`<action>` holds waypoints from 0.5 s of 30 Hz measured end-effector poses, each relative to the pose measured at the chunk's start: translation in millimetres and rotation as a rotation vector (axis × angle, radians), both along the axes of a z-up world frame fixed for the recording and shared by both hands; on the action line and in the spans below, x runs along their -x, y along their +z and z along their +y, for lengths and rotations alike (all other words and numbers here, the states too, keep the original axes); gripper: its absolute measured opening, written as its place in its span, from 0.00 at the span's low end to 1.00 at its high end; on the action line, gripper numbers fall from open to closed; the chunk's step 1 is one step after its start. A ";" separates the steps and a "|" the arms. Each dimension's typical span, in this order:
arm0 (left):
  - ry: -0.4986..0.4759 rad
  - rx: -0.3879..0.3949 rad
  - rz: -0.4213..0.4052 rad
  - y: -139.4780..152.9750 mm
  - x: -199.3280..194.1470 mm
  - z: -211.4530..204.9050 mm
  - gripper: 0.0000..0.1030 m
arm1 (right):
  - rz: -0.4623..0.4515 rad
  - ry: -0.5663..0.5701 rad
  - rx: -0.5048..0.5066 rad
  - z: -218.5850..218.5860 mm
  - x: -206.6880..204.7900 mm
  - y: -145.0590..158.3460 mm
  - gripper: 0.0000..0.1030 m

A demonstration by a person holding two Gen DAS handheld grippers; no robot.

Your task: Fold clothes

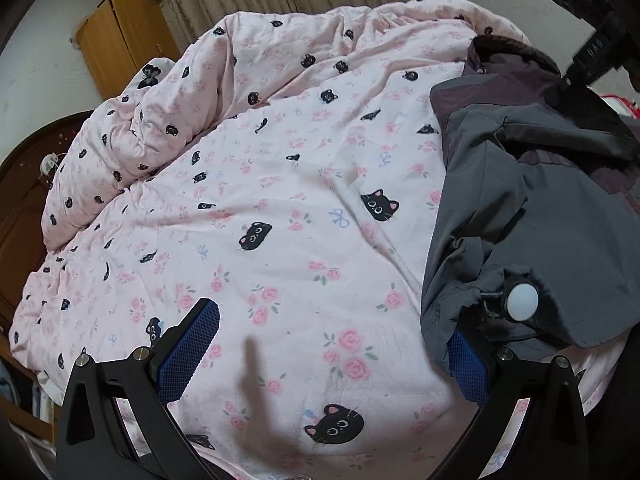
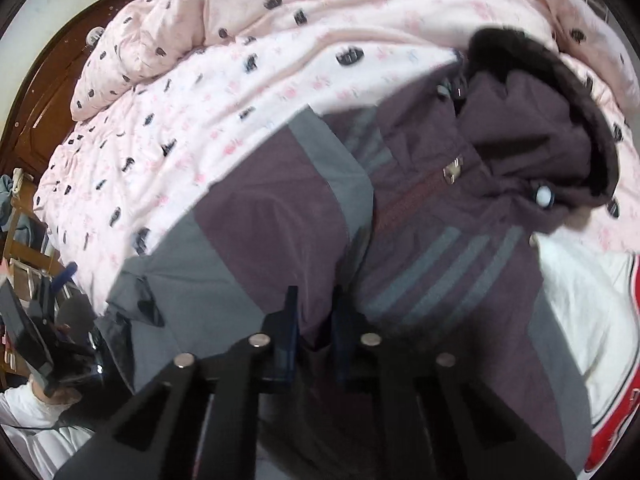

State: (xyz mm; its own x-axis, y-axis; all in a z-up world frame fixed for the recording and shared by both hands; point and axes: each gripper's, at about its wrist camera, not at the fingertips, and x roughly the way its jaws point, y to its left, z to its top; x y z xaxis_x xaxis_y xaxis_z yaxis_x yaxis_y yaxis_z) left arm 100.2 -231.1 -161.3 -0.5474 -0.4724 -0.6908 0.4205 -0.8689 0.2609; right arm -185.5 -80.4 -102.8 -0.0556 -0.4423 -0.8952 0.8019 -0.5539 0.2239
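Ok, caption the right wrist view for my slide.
Right gripper, fingers pinched on the purple-and-grey jacket lying on the pink cat-print quilt.

The jacket point(image 2: 280, 232) is a smooth, matt woven cloth in grey and plum panels, with a dark fur-like trim point(image 2: 560, 80) along the hood and a small metal clasp point(image 2: 454, 172). The bedcover point(image 1: 280, 208) is soft, slightly fuzzy printed cloth. The left gripper point(image 1: 332, 344) has matt black plastic arms, shiny metal pins and blue pads point(image 1: 188, 352) with a fine ribbed texture. The cabinet point(image 1: 124, 40) is smooth wood.
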 end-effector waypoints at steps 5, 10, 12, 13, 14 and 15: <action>-0.009 -0.114 0.084 10.7 -11.4 -15.6 0.81 | 0.048 0.017 0.051 -14.4 -9.5 40.7 0.06; -0.008 -0.211 0.126 19.7 -19.6 -30.6 0.55 | 0.033 0.064 0.134 -57.4 -18.8 76.2 0.06; -0.021 -0.223 0.127 22.1 -23.2 -32.3 0.46 | 0.030 0.090 0.163 -79.3 -23.9 89.0 0.06; -0.028 -0.221 0.127 23.3 -25.4 -32.6 0.43 | 0.034 0.105 0.165 -93.7 -27.6 92.7 0.06; -0.036 -0.219 0.127 24.1 -27.6 -32.8 0.41 | 0.040 0.120 0.163 -109.1 -31.8 95.5 0.06; -0.042 -0.219 0.123 24.0 -29.4 -33.0 0.40 | 0.047 0.136 0.157 -123.5 -35.4 96.6 0.06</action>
State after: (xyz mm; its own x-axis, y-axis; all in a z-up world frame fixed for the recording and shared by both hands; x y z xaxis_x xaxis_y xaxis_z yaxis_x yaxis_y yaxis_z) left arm 129.6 -264.1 -137.3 -0.6501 -0.2934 -0.7010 0.3995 -0.9166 0.0132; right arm -150.1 -203.9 -6.2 -0.0259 -0.5824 -0.8125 0.8784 -0.4013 0.2596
